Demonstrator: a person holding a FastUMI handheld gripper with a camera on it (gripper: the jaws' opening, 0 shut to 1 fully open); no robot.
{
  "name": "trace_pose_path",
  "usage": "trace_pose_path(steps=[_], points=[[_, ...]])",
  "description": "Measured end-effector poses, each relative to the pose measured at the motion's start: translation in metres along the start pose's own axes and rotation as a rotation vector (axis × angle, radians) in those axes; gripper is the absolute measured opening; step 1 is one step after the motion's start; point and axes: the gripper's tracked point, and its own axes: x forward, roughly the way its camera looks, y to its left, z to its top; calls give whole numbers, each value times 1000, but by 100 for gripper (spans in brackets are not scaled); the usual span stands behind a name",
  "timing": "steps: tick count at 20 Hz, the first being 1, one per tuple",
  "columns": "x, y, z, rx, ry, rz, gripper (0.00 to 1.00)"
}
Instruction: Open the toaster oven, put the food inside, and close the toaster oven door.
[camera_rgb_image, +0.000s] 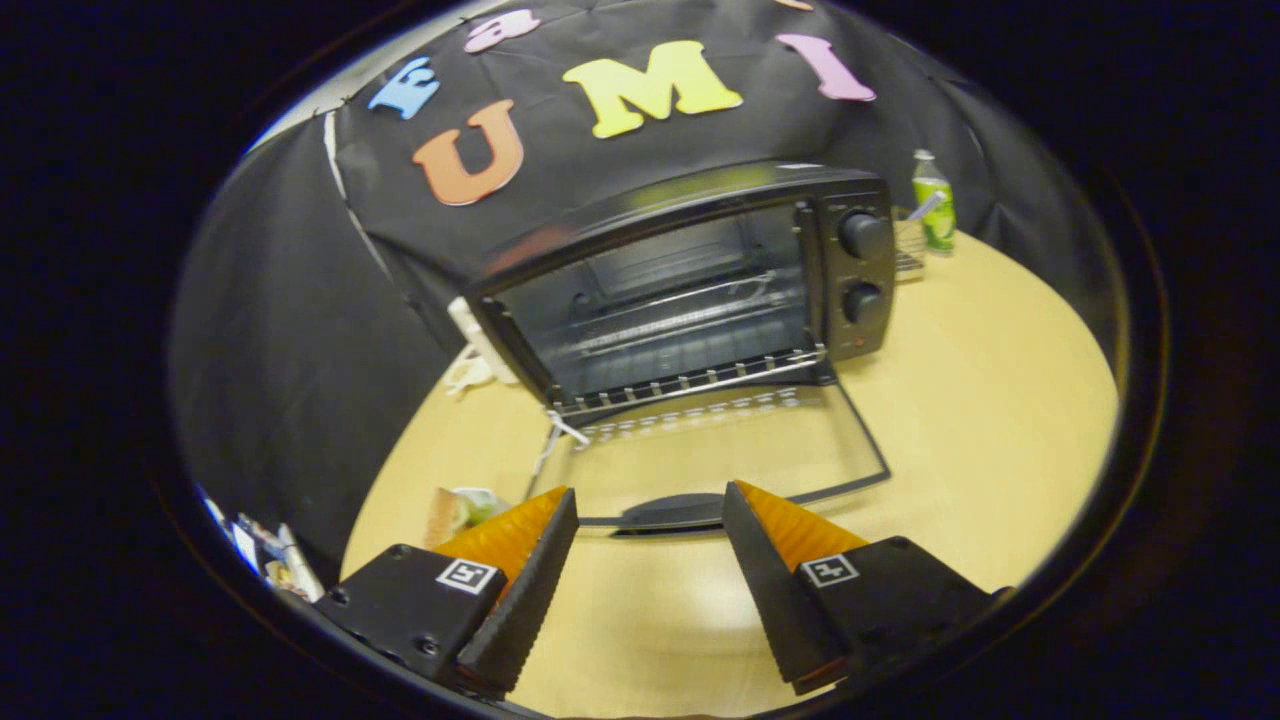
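Observation:
A black toaster oven (700, 280) stands on the wooden table (980, 400) beyond my fingers, its cavity and wire rack (690, 385) exposed. Its glass door (715, 455) lies folded down flat toward me, with the door handle (670, 512) just ahead of my fingertips. My gripper (650, 500) is open, nothing between its fingers, hovering above the table in front of the door. A piece of food (460, 512) in pale wrapping lies on the table just beyond my left finger, partly hidden by it.
A green bottle (934, 200) and a small wire basket (908, 250) stand behind the oven's right side. A white plug and cord (475, 350) sit at the oven's left. Small items (265, 555) lie near the table's left edge.

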Motion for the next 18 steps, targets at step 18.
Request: trace_pose_path(steps=[18], points=[[8,94,-66,20,515,344,71]])
